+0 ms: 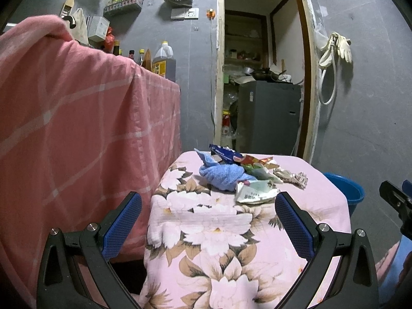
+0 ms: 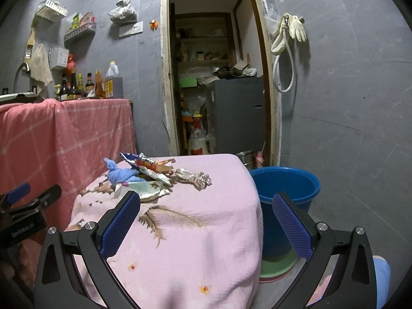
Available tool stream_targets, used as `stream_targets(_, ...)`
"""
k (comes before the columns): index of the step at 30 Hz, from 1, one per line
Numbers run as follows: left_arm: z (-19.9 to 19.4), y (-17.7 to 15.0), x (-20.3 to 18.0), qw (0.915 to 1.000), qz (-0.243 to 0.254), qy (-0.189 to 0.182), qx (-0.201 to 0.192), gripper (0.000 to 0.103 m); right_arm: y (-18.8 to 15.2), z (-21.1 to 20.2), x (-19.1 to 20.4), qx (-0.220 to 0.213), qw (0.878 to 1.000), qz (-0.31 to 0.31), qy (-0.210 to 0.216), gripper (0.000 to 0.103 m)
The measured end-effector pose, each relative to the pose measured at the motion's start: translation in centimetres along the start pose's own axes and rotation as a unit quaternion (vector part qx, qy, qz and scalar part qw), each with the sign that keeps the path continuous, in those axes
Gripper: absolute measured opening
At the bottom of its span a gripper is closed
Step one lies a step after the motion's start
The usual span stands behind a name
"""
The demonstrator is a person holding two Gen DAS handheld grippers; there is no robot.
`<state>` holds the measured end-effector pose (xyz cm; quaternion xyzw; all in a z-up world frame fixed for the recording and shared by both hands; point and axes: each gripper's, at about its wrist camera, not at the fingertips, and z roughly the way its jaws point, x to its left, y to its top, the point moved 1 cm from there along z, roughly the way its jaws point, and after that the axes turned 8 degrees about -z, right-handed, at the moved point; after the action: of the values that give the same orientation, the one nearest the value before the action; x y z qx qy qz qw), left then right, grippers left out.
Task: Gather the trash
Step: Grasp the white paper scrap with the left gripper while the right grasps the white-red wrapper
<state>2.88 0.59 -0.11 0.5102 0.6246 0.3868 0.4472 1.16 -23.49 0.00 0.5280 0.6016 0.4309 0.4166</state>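
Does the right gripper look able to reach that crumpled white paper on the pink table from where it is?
Probably yes. The right gripper is open and empty, and the bare pink cloth lies between it and the crumpled white paper, which sits apart from the wrapper pile.

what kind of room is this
Probably a home kitchen with a pantry off it. Sauce bottles and an oil jug stand on the counter, a snack rack hangs on the wall, and pans sit on shelves through the doorway.
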Motion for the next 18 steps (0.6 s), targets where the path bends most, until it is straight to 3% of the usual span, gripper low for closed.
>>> stream_targets(10, 2.4, 1.8, -0.4, 0.9995, -0.027, -0.005, 0.016, 0.101, 2.0, 2.3, -0.6, -0.013, 1.0, -0.018, 0.004, 0.103)
stream_targets(18, 5.3, 2.7, -1.3, 0.9996, -0.011, -0.002, 0.027, 0.101, 2.9, 5.4, -2.1, -0.022, 0.999, -0.024, 0.015, 0.103)
